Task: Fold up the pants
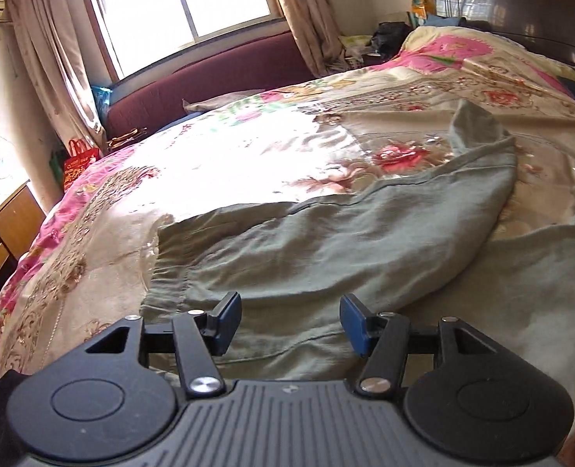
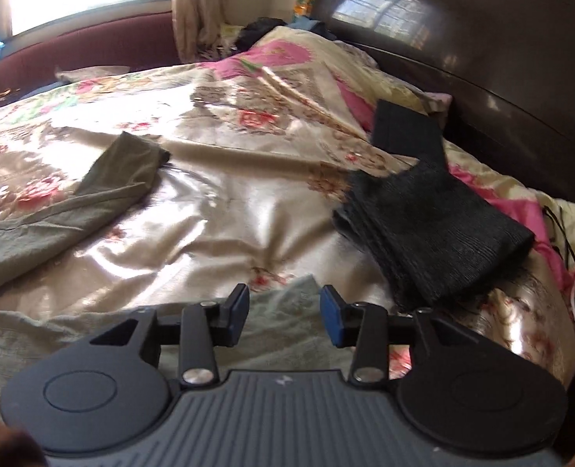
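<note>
Grey-green pants [image 1: 326, 241] lie spread on a floral satin bedspread [image 1: 217, 155], with the elastic waistband at the left and one leg reaching up to the right. My left gripper [image 1: 289, 325] is open just above the waist area, holding nothing. In the right wrist view, the far leg [image 2: 92, 194] lies at the left and the near leg [image 2: 287, 311] lies under my right gripper [image 2: 284, 316]. My right gripper is open and empty above that near leg's end.
A folded black garment [image 2: 435, 229] lies on the bed at the right, near the dark wooden headboard [image 2: 501, 58]. A maroon couch [image 1: 209, 78] stands under the window beyond the bed. A wooden dresser [image 1: 3, 241] stands at the left.
</note>
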`<state>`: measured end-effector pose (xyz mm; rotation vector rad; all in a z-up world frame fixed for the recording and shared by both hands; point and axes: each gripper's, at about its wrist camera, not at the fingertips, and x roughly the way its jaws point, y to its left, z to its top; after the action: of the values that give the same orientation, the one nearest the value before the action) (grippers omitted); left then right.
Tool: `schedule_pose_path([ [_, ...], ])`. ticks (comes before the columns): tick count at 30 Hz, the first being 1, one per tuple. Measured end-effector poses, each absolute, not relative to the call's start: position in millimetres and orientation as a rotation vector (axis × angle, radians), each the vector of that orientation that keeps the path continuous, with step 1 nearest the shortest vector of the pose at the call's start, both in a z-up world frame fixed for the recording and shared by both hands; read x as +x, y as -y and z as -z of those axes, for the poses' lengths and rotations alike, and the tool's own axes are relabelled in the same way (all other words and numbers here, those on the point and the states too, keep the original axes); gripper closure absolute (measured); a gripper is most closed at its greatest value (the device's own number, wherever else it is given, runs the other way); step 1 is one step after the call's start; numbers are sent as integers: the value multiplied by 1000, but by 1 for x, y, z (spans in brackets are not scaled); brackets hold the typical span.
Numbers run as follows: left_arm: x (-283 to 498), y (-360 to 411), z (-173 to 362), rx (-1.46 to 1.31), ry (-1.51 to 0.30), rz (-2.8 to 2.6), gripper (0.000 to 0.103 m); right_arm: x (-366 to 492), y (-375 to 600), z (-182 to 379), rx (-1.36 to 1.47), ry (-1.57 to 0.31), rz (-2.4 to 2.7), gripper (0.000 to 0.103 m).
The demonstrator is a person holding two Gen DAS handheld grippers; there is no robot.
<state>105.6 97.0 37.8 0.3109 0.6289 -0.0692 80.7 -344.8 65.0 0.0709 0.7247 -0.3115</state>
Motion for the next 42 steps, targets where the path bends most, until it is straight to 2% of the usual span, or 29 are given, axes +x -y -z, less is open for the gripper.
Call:
schedule_pose_path([
  [9,198,-154,-35,355,-660,3,31,213,190,-57,-192,-726,-299,59],
  [17,281,-204,-18,258,-749,-16,31,310,136,-28,-376,-790,-490,58],
  [24,301,-211,1,235,-803,26,31,343,147,-1,-361,-894,-511,57],
  [42,319,-226,-2,215,-856,72,32,355,143,4,-346,-1018,-644,55],
])
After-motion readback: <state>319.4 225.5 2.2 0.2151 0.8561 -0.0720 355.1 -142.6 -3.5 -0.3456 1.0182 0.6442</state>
